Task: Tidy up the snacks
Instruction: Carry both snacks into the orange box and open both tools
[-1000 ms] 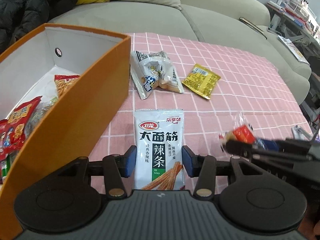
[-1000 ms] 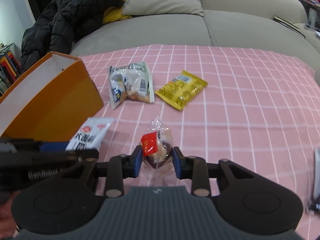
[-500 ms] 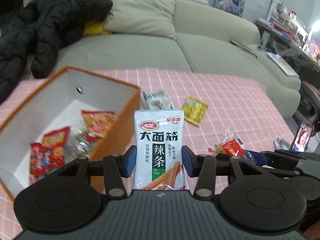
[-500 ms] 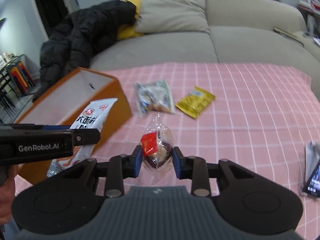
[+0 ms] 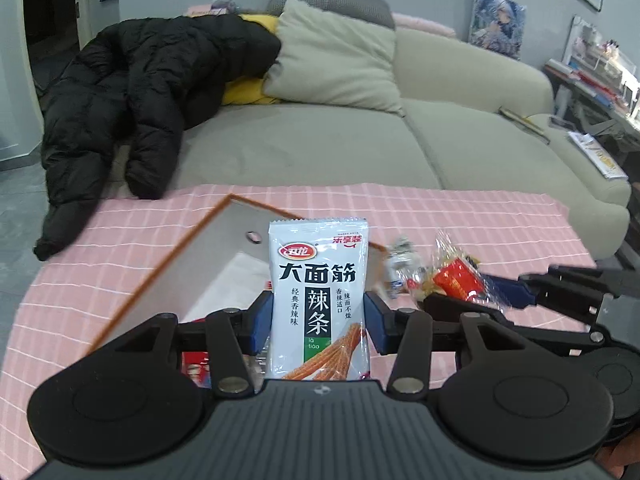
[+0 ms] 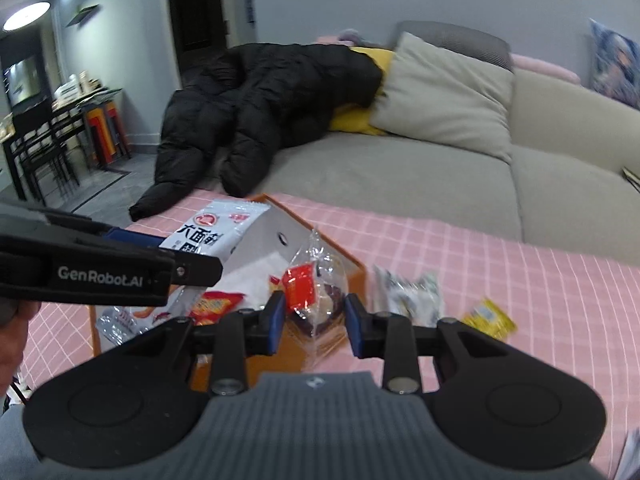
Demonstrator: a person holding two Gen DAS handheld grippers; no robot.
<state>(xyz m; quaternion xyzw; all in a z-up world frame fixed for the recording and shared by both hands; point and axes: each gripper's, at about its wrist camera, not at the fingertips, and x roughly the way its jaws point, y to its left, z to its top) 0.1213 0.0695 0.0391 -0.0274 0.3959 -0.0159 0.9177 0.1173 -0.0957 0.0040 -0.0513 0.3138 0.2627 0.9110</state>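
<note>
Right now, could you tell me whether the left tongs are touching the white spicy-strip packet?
Touching. The left wrist view shows the left tongs shut on the white packet, a blue pad pressed against each edge, with no gap.

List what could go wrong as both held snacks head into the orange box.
1. The left gripper and right gripper are close over the orange box; they may collide.
2. The clear wrapped snack hangs near the box's wall and could land outside.
3. The tall white spicy-strip packet may catch the rim.

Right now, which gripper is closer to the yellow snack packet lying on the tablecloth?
Right. The right gripper is beside the yellow packet; the left gripper is farther away over the orange box.
</note>
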